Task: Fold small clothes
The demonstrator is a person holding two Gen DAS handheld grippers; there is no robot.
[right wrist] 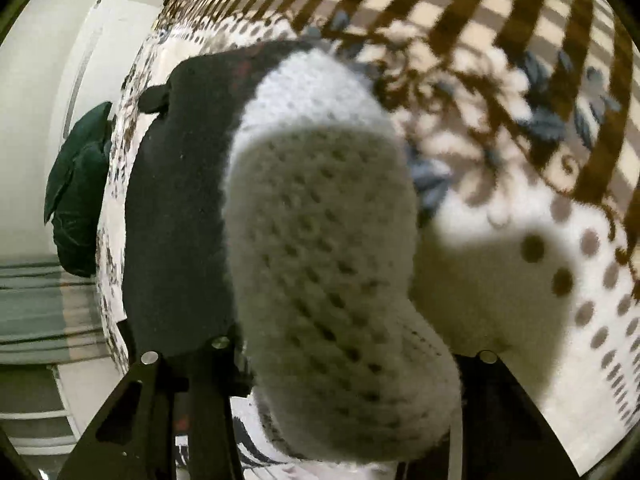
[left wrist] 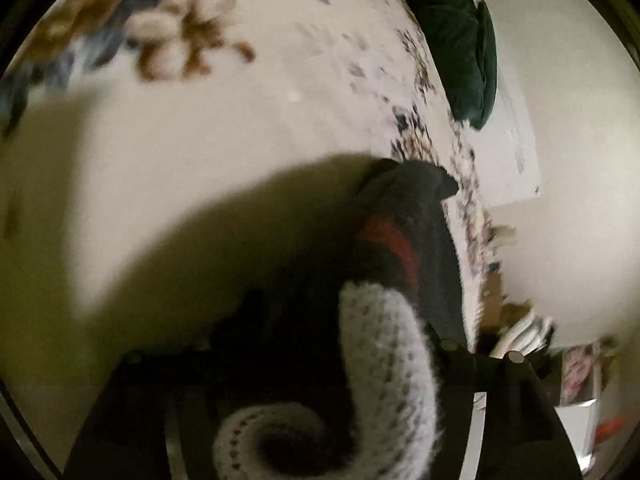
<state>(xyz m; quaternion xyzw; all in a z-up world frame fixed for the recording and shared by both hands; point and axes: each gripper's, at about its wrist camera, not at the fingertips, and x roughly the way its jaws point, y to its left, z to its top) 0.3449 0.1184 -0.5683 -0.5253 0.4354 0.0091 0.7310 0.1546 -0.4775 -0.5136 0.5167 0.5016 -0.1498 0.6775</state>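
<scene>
A small garment of dark fabric with a red stripe [left wrist: 404, 240] and a white knitted part with dark dots [left wrist: 384, 360] hangs in my left gripper [left wrist: 340, 392], which is shut on it; the fingertips are hidden by the cloth. The same garment fills the right wrist view, with its white knit [right wrist: 328, 248] and dark part [right wrist: 176, 208]. My right gripper [right wrist: 332, 380] is shut on the white knit. Both hold it above a bed blanket [left wrist: 180, 152].
The blanket has a cream middle, brown and blue flowers [left wrist: 168, 44] and a brown check border [right wrist: 480, 8]. A dark green cushion [left wrist: 460, 40] lies at the bed's far edge, also in the right wrist view [right wrist: 80, 188]. White wall and furniture stand beyond.
</scene>
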